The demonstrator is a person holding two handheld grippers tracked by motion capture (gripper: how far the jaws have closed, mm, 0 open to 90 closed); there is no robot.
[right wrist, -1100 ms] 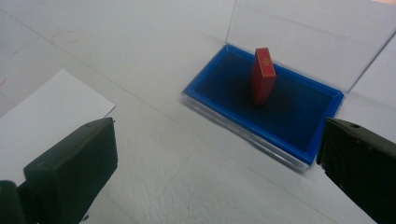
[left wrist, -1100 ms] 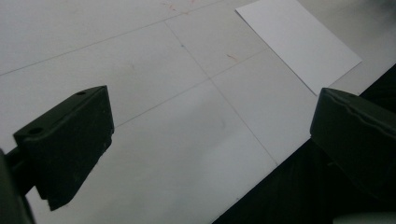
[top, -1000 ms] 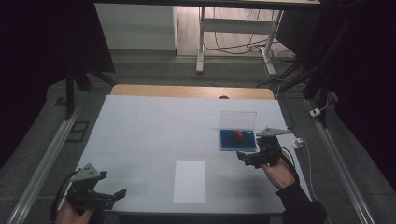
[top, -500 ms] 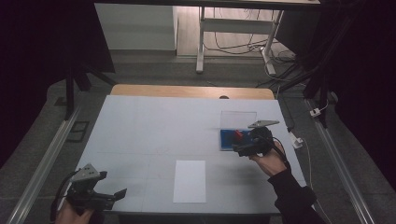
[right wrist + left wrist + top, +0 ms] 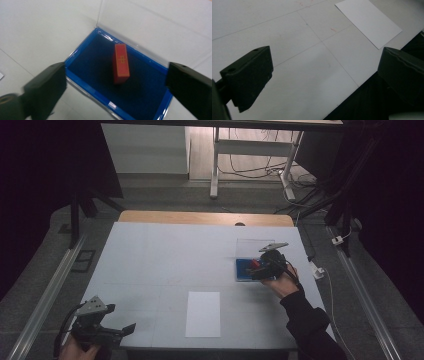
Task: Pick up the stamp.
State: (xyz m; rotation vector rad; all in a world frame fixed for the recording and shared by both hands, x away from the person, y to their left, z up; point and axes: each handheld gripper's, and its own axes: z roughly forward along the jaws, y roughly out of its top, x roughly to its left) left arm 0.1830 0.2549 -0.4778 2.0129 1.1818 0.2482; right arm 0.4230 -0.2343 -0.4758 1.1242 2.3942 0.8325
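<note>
Jaws of the right gripper (image 5: 117, 85) gape astride the red block (image 5: 121, 63), at twelve o'clock; closing off-centre could topple it inside the blue case (image 5: 160, 105). Left gripper (image 5: 324, 75) idles, released.

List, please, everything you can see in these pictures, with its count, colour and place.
Table: one, pale grey-white, centre of the high view.
Case: one, blue-lined with a clear lid open, right side of the table.
Block: one, red with a gold mark, standing in the case.
Paper sheet: one, white, flat near the table's front edge.
Left gripper: one, black, open, at the front left corner.
Right gripper: one, black, open, over the case.
</note>
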